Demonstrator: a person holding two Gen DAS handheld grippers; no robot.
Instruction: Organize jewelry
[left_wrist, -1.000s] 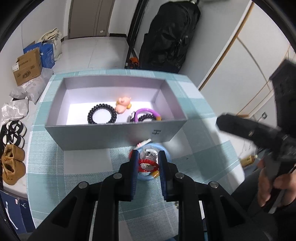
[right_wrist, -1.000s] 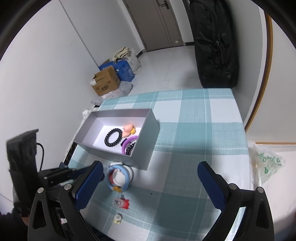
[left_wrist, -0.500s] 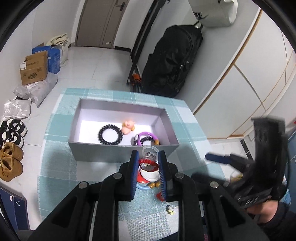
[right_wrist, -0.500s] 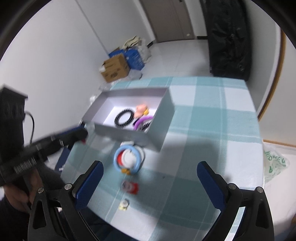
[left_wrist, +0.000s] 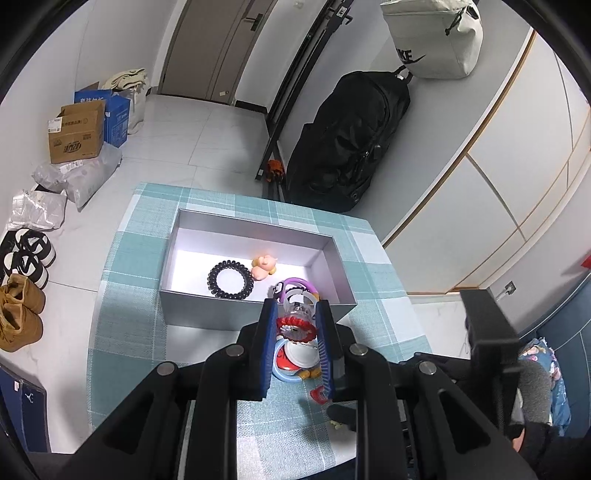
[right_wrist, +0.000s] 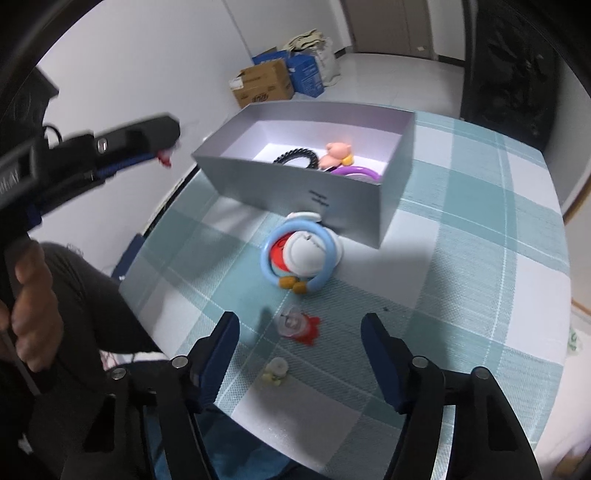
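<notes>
My left gripper (left_wrist: 295, 325) is shut on a red and clear trinket (left_wrist: 295, 326) and holds it high above the table, near the front wall of the grey box (left_wrist: 207, 314). The box holds a black coil hair tie (left_wrist: 229, 285), a pink figure (left_wrist: 263, 266) and a purple ring (left_wrist: 295, 286). My right gripper (right_wrist: 300, 332) is open, low over a red and clear trinket (right_wrist: 297, 325) on the table. A blue ring with a white and red toy (right_wrist: 303, 254) lies beside the box (right_wrist: 295, 184). A small pale yellow piece (right_wrist: 276, 369) lies nearer.
The table has a teal checked cloth (right_wrist: 461, 295). My left gripper also shows in the right wrist view (right_wrist: 162, 147), raised at the left. A black bag (left_wrist: 347, 147), cardboard boxes (left_wrist: 75, 133) and shoes (left_wrist: 22, 258) are on the floor around the table.
My left gripper has risen with the red and clear trinket and drawn back from the box. My right gripper has dropped down and forward towards the red trinket, and its fingers have narrowed.
</notes>
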